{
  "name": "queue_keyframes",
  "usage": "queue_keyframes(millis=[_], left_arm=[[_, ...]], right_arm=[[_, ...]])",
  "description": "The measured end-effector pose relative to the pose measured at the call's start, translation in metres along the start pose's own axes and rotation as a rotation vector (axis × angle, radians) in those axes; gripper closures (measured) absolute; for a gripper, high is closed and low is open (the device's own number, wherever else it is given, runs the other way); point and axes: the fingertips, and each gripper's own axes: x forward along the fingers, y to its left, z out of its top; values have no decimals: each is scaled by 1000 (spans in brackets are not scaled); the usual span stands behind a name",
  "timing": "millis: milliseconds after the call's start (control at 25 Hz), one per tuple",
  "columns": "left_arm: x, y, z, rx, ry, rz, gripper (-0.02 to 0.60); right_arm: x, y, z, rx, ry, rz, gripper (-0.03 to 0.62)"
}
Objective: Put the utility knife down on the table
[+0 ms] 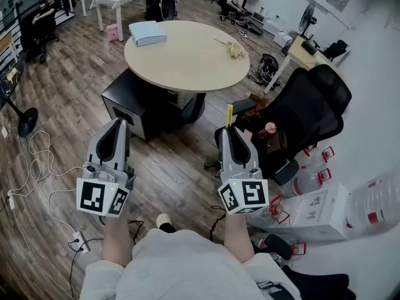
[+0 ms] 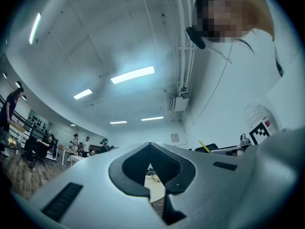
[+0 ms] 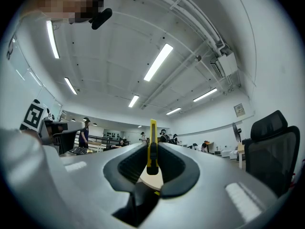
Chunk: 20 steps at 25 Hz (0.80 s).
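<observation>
Right gripper [image 1: 231, 130] is clamping the yellow utility knife [image 3: 152, 144] upright between its jaws, well short of the round table [image 1: 187, 64]. Left gripper [image 1: 119, 124] is sitting closed on nothing. I'd be carrying the knife over bare tabletop (away from the pale blue box [image 1: 147, 32]), tilting it flat, and opening only once it's touching.

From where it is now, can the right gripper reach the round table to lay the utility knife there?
Probably not yet: the right gripper, shut on the utility knife, hangs over the floor short of the round table. The path looks free, with the office chair off to the right.
</observation>
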Motion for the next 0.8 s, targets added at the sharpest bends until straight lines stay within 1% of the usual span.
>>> queue_keyframes(millis=[160, 360, 600, 800], left_arm=[[9, 17, 0, -2, -15, 1, 574], [15, 37, -4, -1, -28, -5, 574], [23, 55, -13, -14, -16, -6, 574], [39, 65, -22, -23, -10, -12, 574]], right_arm=[[17, 5, -2, -22, -3, 4, 520], [35, 15, -7, -15, -21, 3, 520], [51, 22, -15, -9, -12, 1, 520], [68, 15, -22, -9, -4, -7, 520]])
